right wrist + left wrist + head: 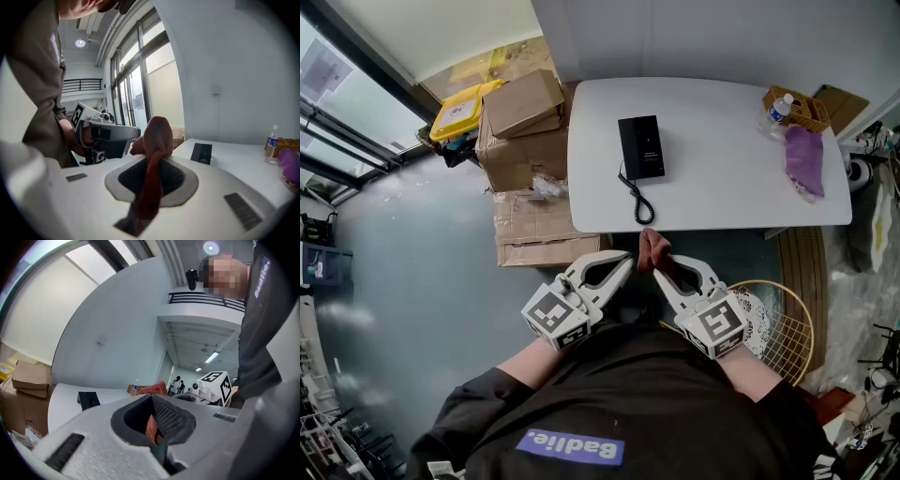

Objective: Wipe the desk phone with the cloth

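The black desk phone lies on the white table, its coiled cord running toward the near edge. Both grippers hang below that edge, close to my body. A red-brown cloth is bunched between their tips. My left gripper is shut on a fold of the cloth. My right gripper is shut on the cloth too, and it stands up out of the jaws. The phone shows small beyond the right jaws and at the left in the left gripper view.
A purple cloth, a water bottle and a small brown basket sit at the table's right end. Cardboard boxes and a yellow bin stand left of the table. A wire basket sits on the floor at my right.
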The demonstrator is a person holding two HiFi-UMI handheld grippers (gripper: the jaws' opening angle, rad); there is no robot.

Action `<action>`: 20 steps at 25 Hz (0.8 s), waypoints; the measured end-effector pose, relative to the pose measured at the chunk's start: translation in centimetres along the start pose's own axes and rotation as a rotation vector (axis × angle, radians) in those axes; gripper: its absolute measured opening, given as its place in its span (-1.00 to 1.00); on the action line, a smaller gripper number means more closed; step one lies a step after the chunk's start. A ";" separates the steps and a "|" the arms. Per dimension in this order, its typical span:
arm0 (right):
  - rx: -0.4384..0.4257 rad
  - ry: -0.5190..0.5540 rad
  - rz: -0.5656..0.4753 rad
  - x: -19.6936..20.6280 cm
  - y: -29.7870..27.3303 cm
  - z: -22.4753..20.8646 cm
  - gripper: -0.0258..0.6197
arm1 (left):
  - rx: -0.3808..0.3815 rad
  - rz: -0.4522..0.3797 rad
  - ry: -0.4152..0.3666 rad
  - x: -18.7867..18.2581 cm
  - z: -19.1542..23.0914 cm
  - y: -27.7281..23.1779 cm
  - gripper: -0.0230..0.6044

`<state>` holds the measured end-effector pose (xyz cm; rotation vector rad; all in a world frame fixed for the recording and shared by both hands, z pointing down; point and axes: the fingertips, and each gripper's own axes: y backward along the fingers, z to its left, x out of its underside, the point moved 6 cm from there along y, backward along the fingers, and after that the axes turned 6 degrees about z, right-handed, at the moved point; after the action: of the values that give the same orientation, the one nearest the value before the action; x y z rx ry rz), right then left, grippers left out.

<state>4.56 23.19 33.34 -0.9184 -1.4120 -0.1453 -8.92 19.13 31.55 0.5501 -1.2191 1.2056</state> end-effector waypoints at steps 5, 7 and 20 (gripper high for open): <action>-0.005 -0.009 0.006 0.2 0.2 0.1 -0.70 | 0.021 -0.055 -0.015 0.3 -0.3 -0.2 -0.88; -0.011 -0.016 0.004 0.2 0.2 0.0 -0.70 | 0.016 -0.052 -0.017 0.3 -0.2 -0.3 -0.88; -0.071 -0.012 0.007 1.3 -0.7 -2.8 -0.70 | -0.076 -0.094 -0.030 0.1 0.6 -1.6 -0.88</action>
<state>6.59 21.54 35.10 -0.9839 -1.4227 -0.1861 -7.72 18.07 32.25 0.5639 -1.2458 1.0711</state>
